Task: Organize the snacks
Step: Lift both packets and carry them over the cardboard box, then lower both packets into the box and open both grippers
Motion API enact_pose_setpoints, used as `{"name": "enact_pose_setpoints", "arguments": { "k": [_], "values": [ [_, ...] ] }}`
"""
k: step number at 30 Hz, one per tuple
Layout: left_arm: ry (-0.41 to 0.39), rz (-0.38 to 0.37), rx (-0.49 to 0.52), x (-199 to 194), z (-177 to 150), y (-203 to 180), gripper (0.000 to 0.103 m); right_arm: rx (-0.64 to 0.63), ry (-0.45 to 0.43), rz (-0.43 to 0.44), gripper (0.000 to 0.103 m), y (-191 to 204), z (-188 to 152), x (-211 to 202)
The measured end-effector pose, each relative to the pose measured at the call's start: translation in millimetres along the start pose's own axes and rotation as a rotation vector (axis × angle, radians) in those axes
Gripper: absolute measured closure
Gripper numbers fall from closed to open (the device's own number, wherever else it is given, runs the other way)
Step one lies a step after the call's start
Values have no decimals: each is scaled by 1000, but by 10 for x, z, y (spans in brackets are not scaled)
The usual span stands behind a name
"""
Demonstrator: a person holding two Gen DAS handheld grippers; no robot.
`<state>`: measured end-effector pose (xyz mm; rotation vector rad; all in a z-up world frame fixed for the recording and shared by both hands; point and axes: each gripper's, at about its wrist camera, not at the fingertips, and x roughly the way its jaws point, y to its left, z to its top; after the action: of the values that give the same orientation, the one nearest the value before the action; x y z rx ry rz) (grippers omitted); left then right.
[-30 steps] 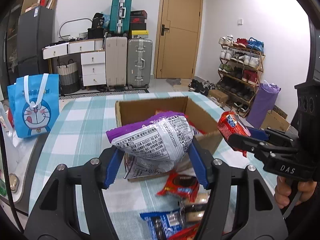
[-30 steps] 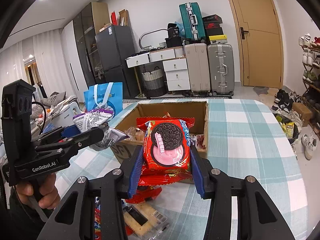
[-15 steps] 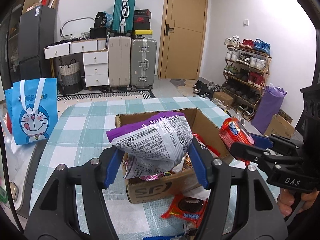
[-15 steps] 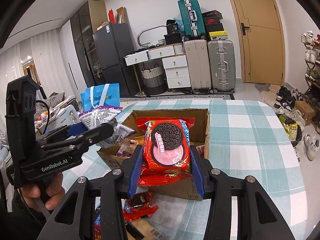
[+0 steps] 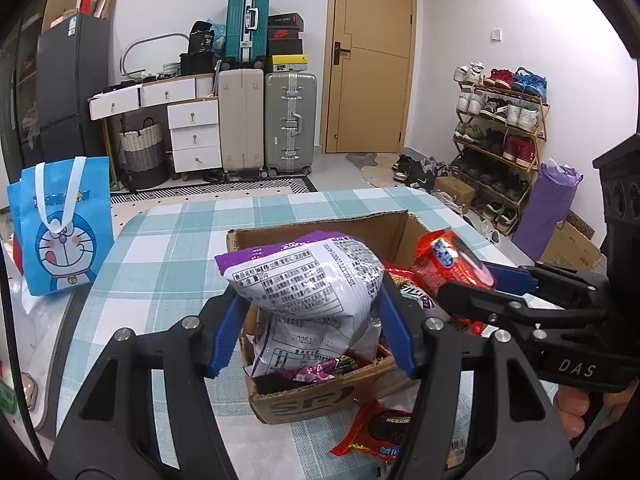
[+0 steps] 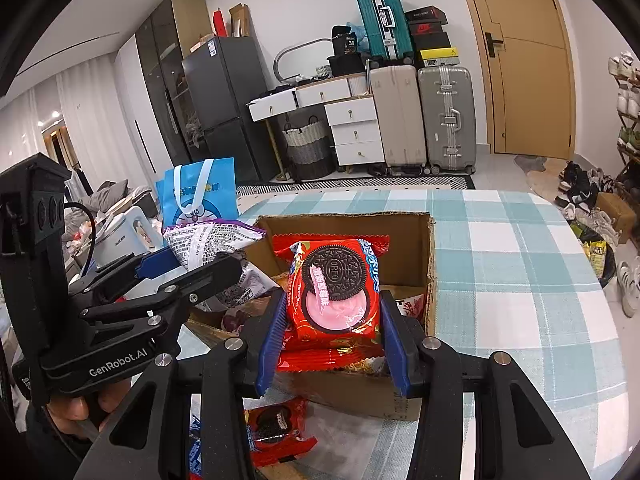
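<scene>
My left gripper [image 5: 308, 328] is shut on a purple-and-white snack bag [image 5: 308, 276], held just above the near left corner of an open cardboard box [image 5: 320, 398] on the checked tablecloth. My right gripper [image 6: 332, 344] is shut on a red Oreo pack [image 6: 334, 288], which hangs over the box's [image 6: 428, 280] near edge. In the left wrist view the right gripper [image 5: 472, 296] comes in from the right with the Oreo pack [image 5: 448, 260]. Several snack packs lie inside the box.
A loose Oreo pack [image 5: 380, 428] and other wrapped snacks lie on the table in front of the box. A blue cartoon tote bag [image 5: 64, 224] stands at the table's left edge. Beyond the table are suitcases, drawers, a door and a shoe rack [image 5: 500, 140].
Both grippers have carried their packs forward, from short of the box to over its near edge. The box now looks closer and the loose snacks have slid toward the bottom of view.
</scene>
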<state>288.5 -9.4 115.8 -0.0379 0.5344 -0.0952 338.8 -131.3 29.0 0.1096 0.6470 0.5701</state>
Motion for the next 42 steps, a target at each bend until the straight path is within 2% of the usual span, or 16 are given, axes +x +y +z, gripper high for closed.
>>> {"name": "enact_pose_setpoints", "arguments": {
  "k": [10,19,22,29,32,34,36,38,42],
  "values": [
    [23,-20,-12,240,-13,61,44,4,24,-7,57,-81,25,177],
    [67,17,17,410,-58,46,44,-13,26,-33,57,-81,42,255],
    [91,29,38,466,-90,10,51,-10,31,-38,57,-111,46,268],
    [103,21,37,498,-129,24,51,-20,42,-43,57,-133,31,271],
    [99,23,36,466,-114,41,50,-19,10,-24,53,-122,26,201],
    [96,16,37,414,-111,48,46,-45,-49,-12,44,-73,13,65],
    [82,23,49,328,-113,48,38,-72,-77,-41,24,-20,14,-39],
    [66,34,56,240,-105,41,23,-76,-81,-31,20,-5,14,-101],
    [54,14,33,51,-107,78,19,-57,-68,-30,13,-29,-24,-203]
  ]
}}
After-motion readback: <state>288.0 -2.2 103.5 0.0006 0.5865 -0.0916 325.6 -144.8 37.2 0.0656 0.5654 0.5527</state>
